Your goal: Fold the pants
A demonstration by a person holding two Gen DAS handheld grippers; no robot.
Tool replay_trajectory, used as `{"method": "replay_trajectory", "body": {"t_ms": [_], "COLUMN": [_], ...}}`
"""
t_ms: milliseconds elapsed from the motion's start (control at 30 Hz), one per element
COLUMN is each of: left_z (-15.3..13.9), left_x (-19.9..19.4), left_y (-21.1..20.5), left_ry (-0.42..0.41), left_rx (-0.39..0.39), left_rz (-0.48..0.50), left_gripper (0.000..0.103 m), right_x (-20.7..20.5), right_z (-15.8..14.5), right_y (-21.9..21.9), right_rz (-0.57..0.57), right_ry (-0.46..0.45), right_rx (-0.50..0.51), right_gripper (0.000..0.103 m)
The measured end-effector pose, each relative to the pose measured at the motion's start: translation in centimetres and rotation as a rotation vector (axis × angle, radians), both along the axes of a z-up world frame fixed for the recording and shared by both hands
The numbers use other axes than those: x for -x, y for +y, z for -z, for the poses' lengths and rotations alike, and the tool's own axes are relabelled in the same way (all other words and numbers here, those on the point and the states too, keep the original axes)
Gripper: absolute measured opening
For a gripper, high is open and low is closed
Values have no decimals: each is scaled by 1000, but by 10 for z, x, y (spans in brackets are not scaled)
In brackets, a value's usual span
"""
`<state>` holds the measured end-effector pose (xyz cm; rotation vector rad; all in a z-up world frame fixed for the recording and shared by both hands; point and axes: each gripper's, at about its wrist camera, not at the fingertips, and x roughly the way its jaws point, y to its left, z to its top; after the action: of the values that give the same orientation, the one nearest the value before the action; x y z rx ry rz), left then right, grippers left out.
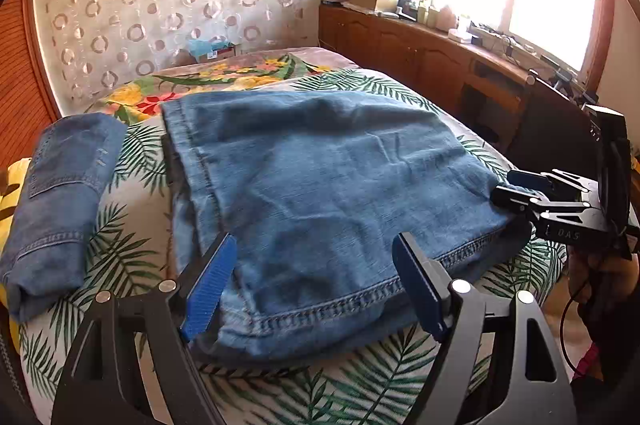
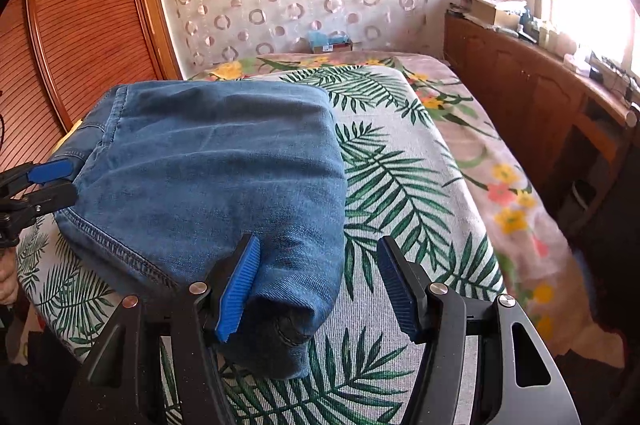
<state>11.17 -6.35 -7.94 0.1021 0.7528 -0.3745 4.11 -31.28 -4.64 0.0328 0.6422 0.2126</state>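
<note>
both grippers, left gripper (image 1: 312, 281) and right gripper (image 2: 318, 283), released, jaws spread over near hem of folded pants (image 1: 320, 177); careless withdrawal could snag denim, undoing fold.

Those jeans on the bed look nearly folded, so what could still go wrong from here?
The jeans lie loose between the open left gripper; pulling back carelessly might snag the stitched hem and undo the fold. The right gripper is open around the bulky corner, which may spring apart. The second folded pair sits near the bed's edge and could slide off.
</note>
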Motion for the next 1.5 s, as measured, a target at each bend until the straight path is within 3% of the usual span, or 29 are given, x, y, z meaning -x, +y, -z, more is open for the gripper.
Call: {"method": "replay_trajectory", "body": {"t_ms": [333,733,800,967,1067,1300,1500], "left_z": [22,35,36,35,34,27,14], "left_x": [-15,-16,-17,-18,-18,-16,-6], "left_y": [-16,-16,-18,-16,-16,-12,6], "left_ry": [46,51,49,51,53,58,28], "left_rx": [-52,-54,-53,-52,-54,-35,-3], "left_rz": [11,6,8,7,5,-6,-31], "left_gripper": [81,81,82,83,83,83,83], "right_x": [-2,-2,-2,-4,-4,0,5], "right_z": [6,6,6,5,3,-9,-39], "right_y": [2,12,13,17,22,24,37], "right_rz": [5,-16,-21,-57,-70,-71,-93], "right_ry": [20,23,22,32,27,-9,-88], "right_rx": [-26,-26,-25,-44,-23,-28,-17], "right_gripper": [62,51,49,28,22,14,12]}}
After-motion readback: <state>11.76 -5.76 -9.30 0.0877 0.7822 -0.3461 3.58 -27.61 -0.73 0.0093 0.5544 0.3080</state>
